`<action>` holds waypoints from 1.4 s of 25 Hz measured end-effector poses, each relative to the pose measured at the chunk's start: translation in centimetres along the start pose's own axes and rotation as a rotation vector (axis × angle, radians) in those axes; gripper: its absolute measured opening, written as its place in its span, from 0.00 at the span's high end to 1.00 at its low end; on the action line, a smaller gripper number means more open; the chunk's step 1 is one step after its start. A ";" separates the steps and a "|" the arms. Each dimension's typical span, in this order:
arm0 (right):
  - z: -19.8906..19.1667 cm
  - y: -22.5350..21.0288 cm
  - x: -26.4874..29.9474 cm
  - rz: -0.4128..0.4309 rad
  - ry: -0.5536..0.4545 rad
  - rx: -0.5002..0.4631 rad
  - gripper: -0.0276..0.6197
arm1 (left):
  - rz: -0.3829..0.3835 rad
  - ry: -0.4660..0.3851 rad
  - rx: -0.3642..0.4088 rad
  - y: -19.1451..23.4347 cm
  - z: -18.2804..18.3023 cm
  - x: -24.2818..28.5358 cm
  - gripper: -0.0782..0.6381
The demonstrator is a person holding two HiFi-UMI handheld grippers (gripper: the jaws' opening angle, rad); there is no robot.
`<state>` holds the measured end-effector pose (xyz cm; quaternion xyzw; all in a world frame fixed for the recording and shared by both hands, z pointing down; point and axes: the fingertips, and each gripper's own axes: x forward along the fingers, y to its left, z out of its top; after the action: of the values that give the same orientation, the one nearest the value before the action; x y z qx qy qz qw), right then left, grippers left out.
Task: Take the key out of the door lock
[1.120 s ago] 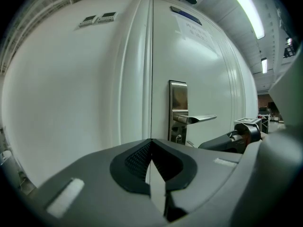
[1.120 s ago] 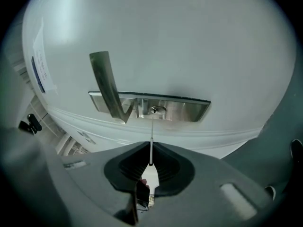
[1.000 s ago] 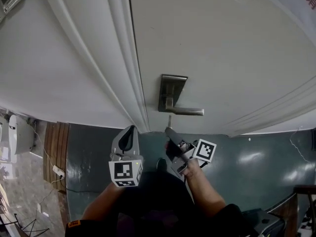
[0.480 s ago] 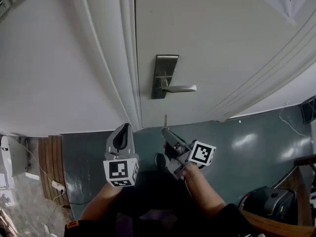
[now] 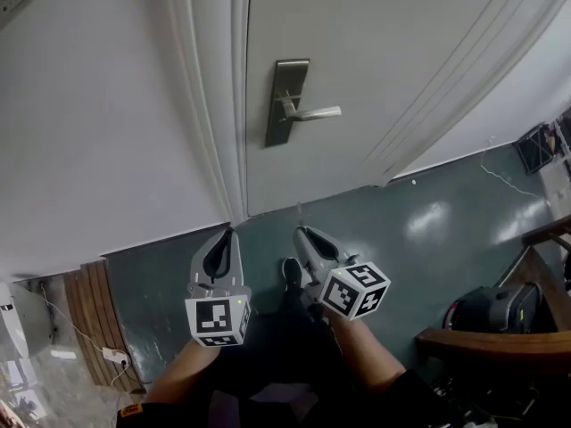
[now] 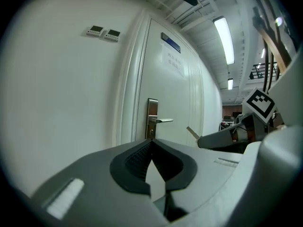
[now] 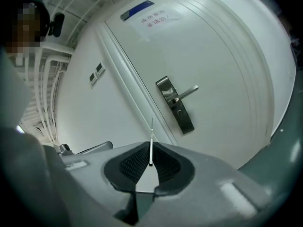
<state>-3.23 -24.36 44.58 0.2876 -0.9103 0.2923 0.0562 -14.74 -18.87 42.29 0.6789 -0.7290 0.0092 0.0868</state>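
Right tool (image 5: 300, 231) with key (image 7: 151, 148), left tool (image 5: 229, 234) farther from door (image 5: 375, 52)

A glossy dark green floor (image 5: 446, 230) meets a white wall (image 5: 89, 132). At lower right, a black bag (image 5: 486, 310) sits just beside a brown wooden rail (image 5: 482, 339). At lower left, a white power strip (image 5: 109, 356) lies near wooden slats (image 5: 94, 303). Two small wall panels (image 6: 103, 32) hang side by side, high up. A long ceiling light (image 6: 224, 39) glows.

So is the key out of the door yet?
Done: the key is out of the door lock. It sticks up between the closed jaws of the right gripper, away from the door. In hand: the right gripper holds the key in the air, while the left gripper is shut and empty. Left: nothing at the lock, maybe just putting the key somewhere.
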 end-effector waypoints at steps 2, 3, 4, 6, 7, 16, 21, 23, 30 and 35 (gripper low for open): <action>-0.3 0.6 -1.3 -0.058 -0.019 -0.066 0.93 | -0.030 0.008 -0.011 -0.5 -0.5 -1.0 0.87; -0.4 0.9 -1.9 -0.082 -0.024 -0.102 0.93 | -0.045 0.010 -0.015 -0.8 -0.7 -1.4 0.87; -0.6 1.1 -2.6 -0.105 -0.028 -0.135 0.93 | -0.061 0.011 -0.018 -1.3 -0.8 -1.7 0.87; -0.7 1.3 -4.0 -0.151 -0.041 -0.183 0.93 | -0.089 0.010 -0.024 -2.3 -1.1 -2.3 0.87; -0.7 1.3 -4.6 -0.172 -0.050 -0.202 0.93 | -0.101 0.009 -0.024 -2.8 -1.1 -2.6 0.87; -1.6 0.2 -10.4 -0.288 -0.089 -0.299 0.93 | -0.154 -0.011 -0.004 -7.2 -0.9 -4.6 0.87; -2.9 -0.6 -14.6 -0.299 -0.092 -0.329 0.93 | -0.167 0.003 0.016 -11.1 -1.7 -6.5 0.87; -3.4 -0.9 -16.5 -0.297 -0.092 -0.336 0.93 | -0.160 -0.002 0.030 -12.8 -1.5 -7.6 0.87; -5.0 -0.2 -21.4 -0.255 -0.088 -0.382 0.93 | -0.062 -0.012 0.078 -15.6 -1.5 -12.2 0.87; -7.6 0.5 -22.7 -0.249 -0.064 -0.343 0.93 | -0.028 0.024 0.097 -15.5 -3.2 -15.6 0.87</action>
<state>14.79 -8.62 44.41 0.3931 -0.9055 0.1148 0.1112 2.00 -4.25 41.67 0.6925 -0.7169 0.0516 0.0626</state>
